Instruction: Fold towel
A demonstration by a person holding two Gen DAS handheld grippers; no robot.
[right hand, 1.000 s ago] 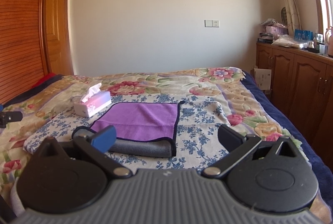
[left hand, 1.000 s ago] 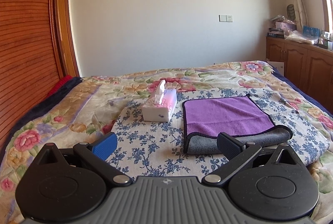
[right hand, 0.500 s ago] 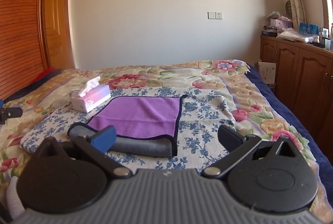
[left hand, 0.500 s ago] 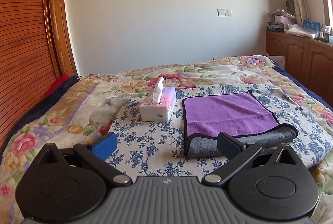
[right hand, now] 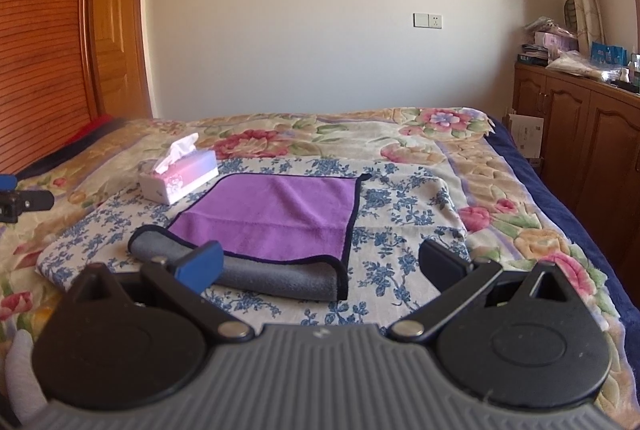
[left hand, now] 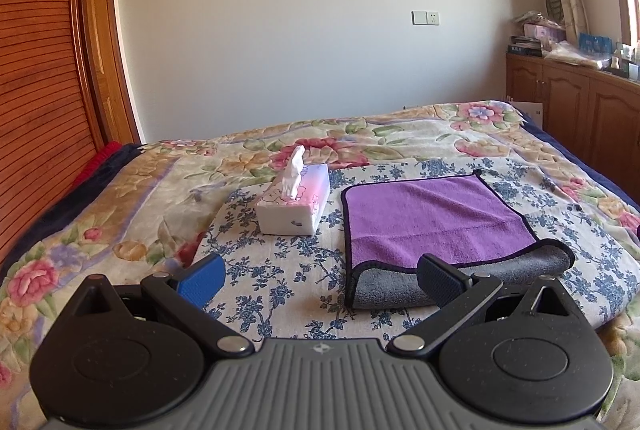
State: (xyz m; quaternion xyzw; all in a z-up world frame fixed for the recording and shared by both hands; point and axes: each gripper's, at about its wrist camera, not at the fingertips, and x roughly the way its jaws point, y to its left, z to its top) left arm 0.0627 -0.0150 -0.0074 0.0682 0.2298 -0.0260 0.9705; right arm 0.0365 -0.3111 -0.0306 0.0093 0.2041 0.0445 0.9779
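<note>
The room is a bedroom with a plain cream wall [left hand: 304, 30], a slatted wooden wardrobe [left hand: 36, 102] and a wooden door [right hand: 116, 30] on the left, and a low wooden cabinet [right hand: 580, 134] along the right, its top crowded with boxes and bags whose print is too small to read; a white switch and socket plate [right hand: 428, 20] sits on the wall. Most of both views is taken up by a bed [left hand: 132, 198] under a cover of large pink and yellow flowers, with a white cloth [left hand: 280, 270] printed with small blue flowers spread over its middle. On that cloth lies the towel [left hand: 432, 218], purple on top and grey beneath with a dark border; its near edge is turned over into a grey band that runs left to right across both views, so the long side lies crosswise to the grippers and the purple panel stretches away toward the wall. Just beside its far left corner, not touching it, stands a white and pink tissue box [left hand: 294, 204] with a tissue sticking up; the small pictures printed on it cannot be read. The left gripper [left hand: 320, 276] hangs above the near cloth with its jaws spread wide and nothing between them, its right finger in front of the grey band. The right gripper [right hand: 320, 264] is likewise spread wide and empty, its blue left finger in front of the band.
</note>
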